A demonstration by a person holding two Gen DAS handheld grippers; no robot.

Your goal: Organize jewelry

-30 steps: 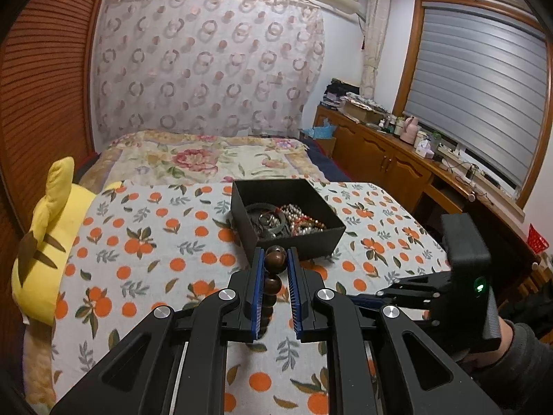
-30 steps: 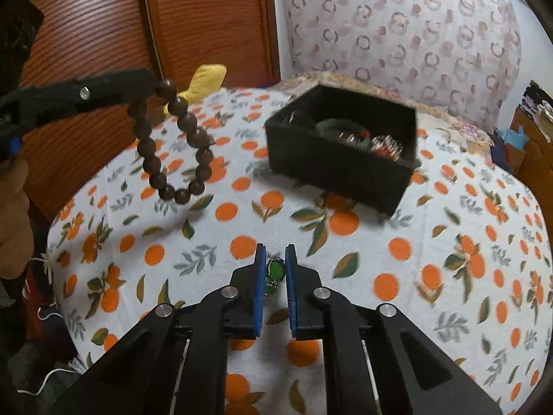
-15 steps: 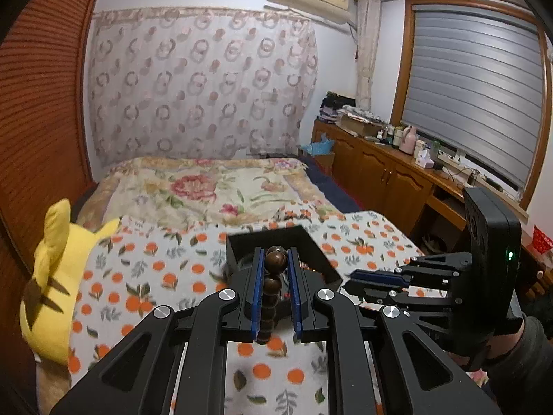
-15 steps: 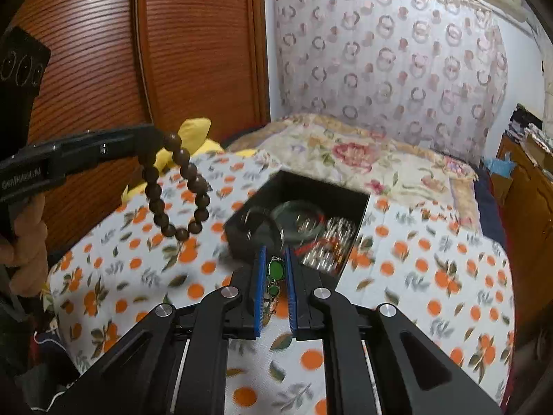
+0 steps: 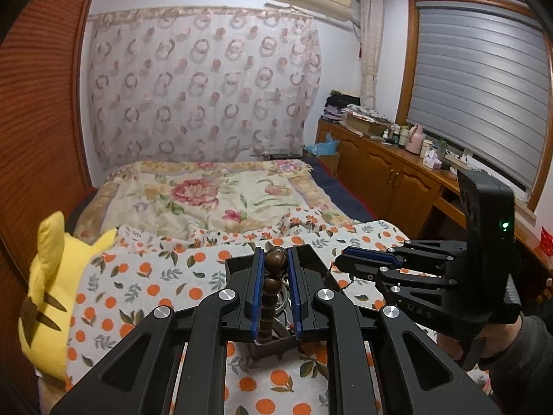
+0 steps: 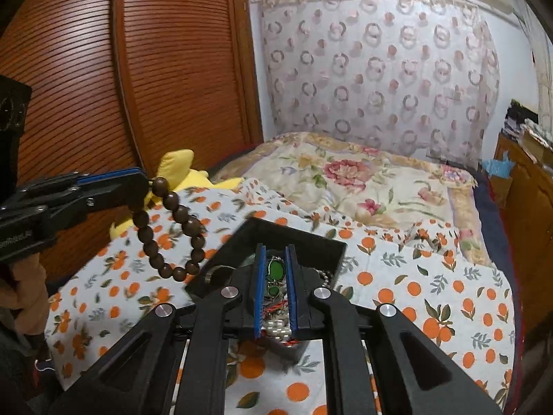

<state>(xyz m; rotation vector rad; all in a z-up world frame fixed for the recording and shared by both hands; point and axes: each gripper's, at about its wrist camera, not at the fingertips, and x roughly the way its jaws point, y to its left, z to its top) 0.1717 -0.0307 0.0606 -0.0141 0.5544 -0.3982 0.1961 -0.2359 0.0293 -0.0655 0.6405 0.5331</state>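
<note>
The bracelet is a loop of round, dark brown beads, smooth and slightly glossy like polished wood. It hangs free in the air from the left gripper, whose blue-lined fingers are pinched together on the top bead, the rest of the loop dangling above the bedspread just left of the box. The right gripper has its fingers clamped on a pendant made of oval green stones, shiny like glass, set in thin dark metal and held over the box. The box is black, square and matte, with straight walls, and sits on the bedspread. Inside it lies a tangle of silvery and pearly chains and a dark ring. The bedspread is white cloth printed with oranges and leaves. Beyond it lies a soft floral quilt, and a plush yellow toy rests at the left edge.
</note>
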